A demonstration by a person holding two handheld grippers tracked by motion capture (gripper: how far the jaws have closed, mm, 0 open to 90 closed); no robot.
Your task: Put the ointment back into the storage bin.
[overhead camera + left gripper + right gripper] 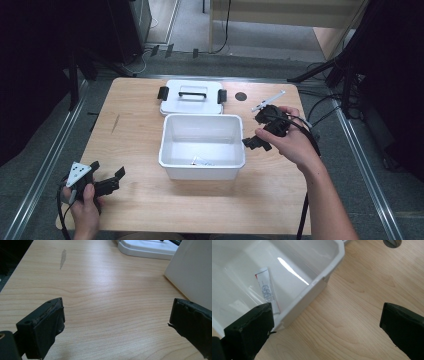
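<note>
A white plastic bin [200,172] stands mid-table with a small white tube [202,161] lying on its floor. In the right gripper view the tube [268,291] lies inside the bin [329,270], near its corner. My right gripper [255,129] hovers just right of the bin's right wall, jaws wide open and empty [327,317]. My left gripper [107,169] rests near the table's front left corner, open over bare wood [116,315], holding nothing.
The bin's white lid [191,97] with black clips lies flat behind the bin. A thin white stick-like item [268,101] lies at the back right, beside a round cable hole [241,96]. A grey smear [63,258] marks the wood at left.
</note>
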